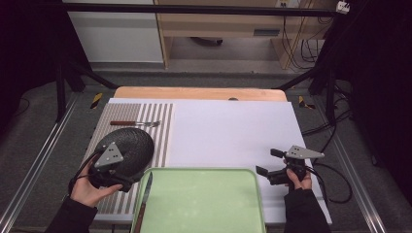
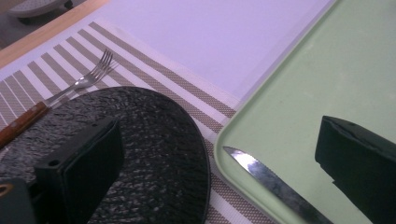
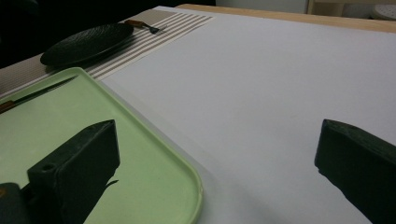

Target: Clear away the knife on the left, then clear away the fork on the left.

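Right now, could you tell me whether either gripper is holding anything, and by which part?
Nothing is held: the left gripper stands open over the black plate, and the right gripper is open and empty.

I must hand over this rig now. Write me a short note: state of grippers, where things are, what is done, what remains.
Left gripper: open, empty, over the black plate.
Right gripper: open, empty, over the white sheet.
Plate and fork: on the striped mat.
Knife: lies at the left edge of the green tray.
Likely left: move the knife to the mat beside the plate.
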A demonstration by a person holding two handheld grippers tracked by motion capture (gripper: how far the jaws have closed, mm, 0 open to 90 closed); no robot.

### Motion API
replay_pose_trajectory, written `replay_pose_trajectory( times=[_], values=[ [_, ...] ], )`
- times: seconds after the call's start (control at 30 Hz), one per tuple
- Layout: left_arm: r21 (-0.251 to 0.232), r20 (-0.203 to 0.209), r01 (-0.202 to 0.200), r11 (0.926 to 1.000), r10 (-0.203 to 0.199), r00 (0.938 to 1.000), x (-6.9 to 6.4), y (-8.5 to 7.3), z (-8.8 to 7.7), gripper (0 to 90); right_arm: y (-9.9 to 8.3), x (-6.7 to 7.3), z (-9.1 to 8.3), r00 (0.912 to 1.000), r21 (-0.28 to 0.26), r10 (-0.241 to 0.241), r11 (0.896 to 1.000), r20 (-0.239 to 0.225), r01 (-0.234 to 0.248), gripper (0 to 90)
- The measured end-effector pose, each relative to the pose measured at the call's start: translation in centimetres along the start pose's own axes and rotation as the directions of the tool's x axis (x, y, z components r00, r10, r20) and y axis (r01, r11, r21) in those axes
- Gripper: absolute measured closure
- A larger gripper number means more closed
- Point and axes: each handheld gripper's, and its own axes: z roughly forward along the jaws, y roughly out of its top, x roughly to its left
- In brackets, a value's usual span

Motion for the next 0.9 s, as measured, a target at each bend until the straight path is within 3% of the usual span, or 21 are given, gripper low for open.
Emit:
replay_pose_trajectory(
  times=[0.27,0.5,0.7,0.87,0.9],
  values=[
    [0.033,-0.025,-0.037,0.9988,0.038,0.999,1.6,0.5,0.2,0.7,0.0,0.0,0.0,1.0,0.002,0.003,1.0,0.001,-0.003,0.4],
    [0.049,-0.059,-0.088,0.9949,0.091,0.9941,3.0,0.6,0.9,0.7,0.0,-0.1,0.0,1.0,0.003,0.001,1.0,0.002,-0.001,0.4],
    [0.091,-0.088,-0.161,0.9828,0.169,0.9817,3.8,1.4,1.1,0.1,0.0,-0.1,0.0,1.0,0.0,0.001,1.0,0.002,-0.001,0.4],
    [0.119,-0.104,-0.188,0.975,0.2,0.9742,4.8,2.0,1.4,0.1,0.0,-0.1,0.0,1.0,-0.002,0.0,1.0,0.004,0.0,0.4],
    [0.128,-0.11,-0.202,0.971,0.216,0.9701,5.2,2.1,1.5,0.1,0.0,-0.1,0.0,1.0,-0.002,0.0,1.0,0.003,0.0,0.4]
  ],
)
